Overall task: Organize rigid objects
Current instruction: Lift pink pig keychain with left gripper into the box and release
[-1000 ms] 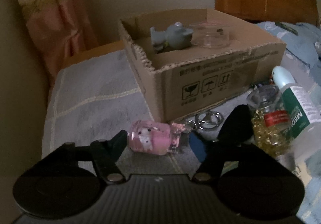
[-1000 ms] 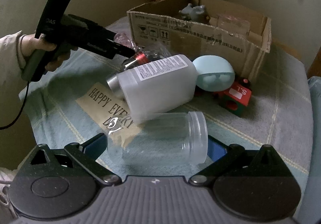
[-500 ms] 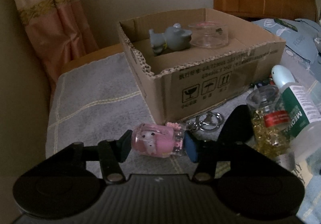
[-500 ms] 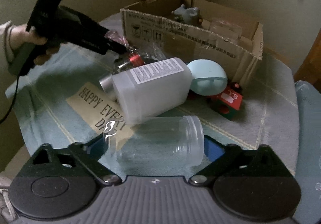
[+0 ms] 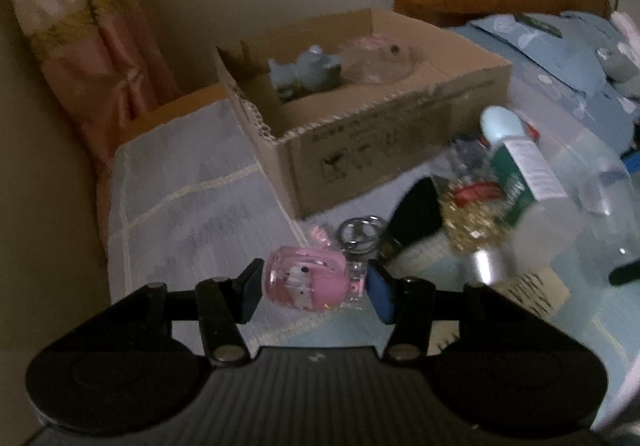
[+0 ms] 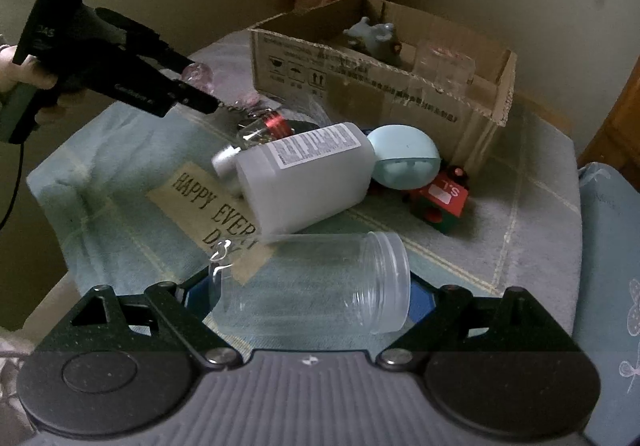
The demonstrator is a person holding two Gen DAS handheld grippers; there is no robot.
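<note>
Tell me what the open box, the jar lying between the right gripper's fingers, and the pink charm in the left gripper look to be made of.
Open box: corrugated cardboard, matte brown; fluted torn edges and printed handling symbols show.
Jar: probably clear plastic, glossy; the cloth shows through it and its mouth is threaded.
Pink charm: seemingly clear hard plastic or acrylic around a pink inside, shiny, with a metal key ring attached.

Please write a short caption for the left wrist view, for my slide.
Left gripper shut on a pink keychain charm, lifted over the grey cloth before the cardboard box.
</note>
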